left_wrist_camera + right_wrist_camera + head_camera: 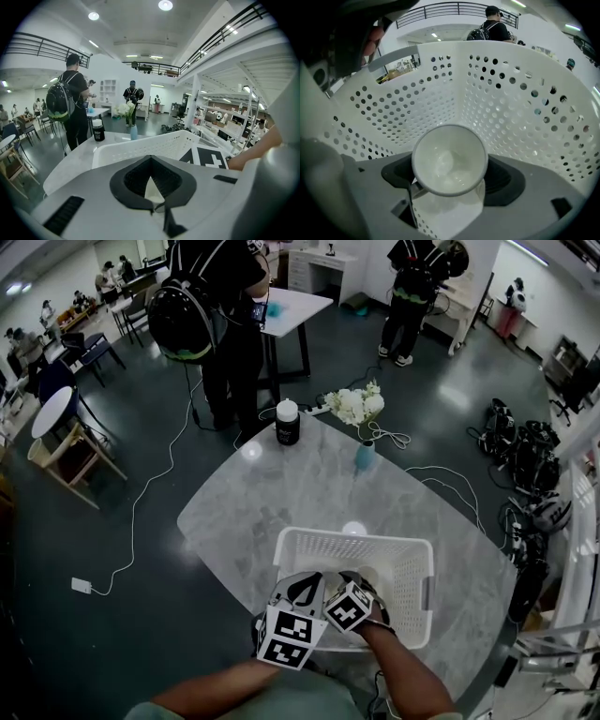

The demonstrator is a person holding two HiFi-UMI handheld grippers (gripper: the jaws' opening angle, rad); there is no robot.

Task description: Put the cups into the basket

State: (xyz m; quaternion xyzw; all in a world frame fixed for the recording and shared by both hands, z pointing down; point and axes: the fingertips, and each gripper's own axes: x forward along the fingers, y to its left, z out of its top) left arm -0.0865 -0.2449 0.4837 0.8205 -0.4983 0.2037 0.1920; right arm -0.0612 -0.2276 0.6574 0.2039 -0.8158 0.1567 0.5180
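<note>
A white perforated basket (356, 542) stands on the near part of the marble table (272, 493). My right gripper (361, 589) reaches down inside it. In the right gripper view that gripper (450, 192) is shut on a white cup (450, 159), whose mouth faces the camera and whose handle points lower left; basket wall (511, 93) surrounds it. My left gripper (302, 594) hovers at the basket's near rim, beside the right one. In the left gripper view its jaws (154, 206) meet with nothing in them, and the basket (140, 149) lies just ahead.
A black bottle with a white lid (287, 422) (97, 130) and a blue vase of white flowers (364, 454) (133, 131) stand at the table's far edge. A person with a backpack (220, 324) stands beyond. Cables (150, 493) trail over the floor.
</note>
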